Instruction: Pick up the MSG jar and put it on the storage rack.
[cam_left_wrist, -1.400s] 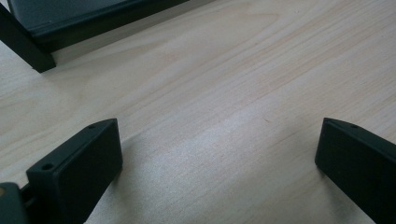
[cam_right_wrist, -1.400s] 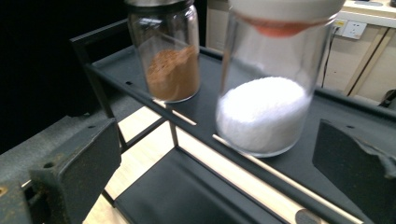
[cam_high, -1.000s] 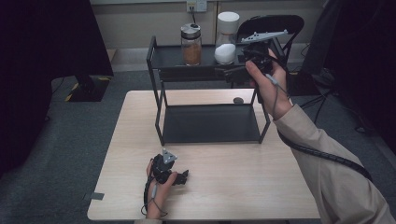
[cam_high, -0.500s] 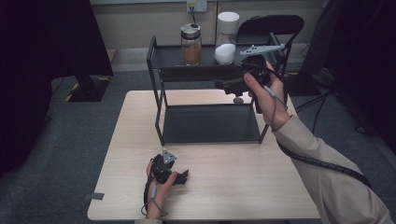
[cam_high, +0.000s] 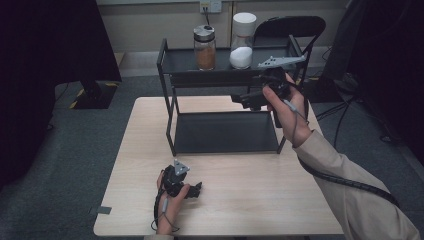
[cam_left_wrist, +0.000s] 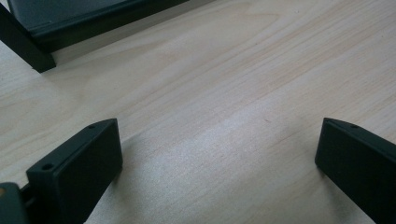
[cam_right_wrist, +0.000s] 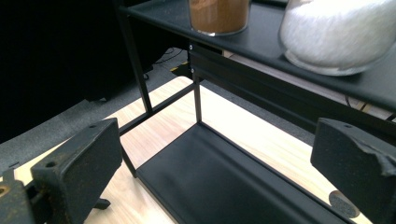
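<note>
R gripper (cam_high: 240, 99) is held up beside the black 2-tier rack (cam_high: 225, 132), jaws wide apart w/ nothing between, just below the top shelf where the brown-powder jar (cam_high: 205, 47) and white-powder jar (cam_high: 243, 41) stand. L gripper (cam_high: 196, 189) rests on the wooden table (cam_high: 260, 195), jaws apart, nothing in them.

Overhead table (cam_high: 240, 200); gripper cameras near shelf rack (cam_right_wrist: 219, 182)

Grey carpet floor (cam_high: 75, 150), black chair (cam_high: 295, 25)
</note>
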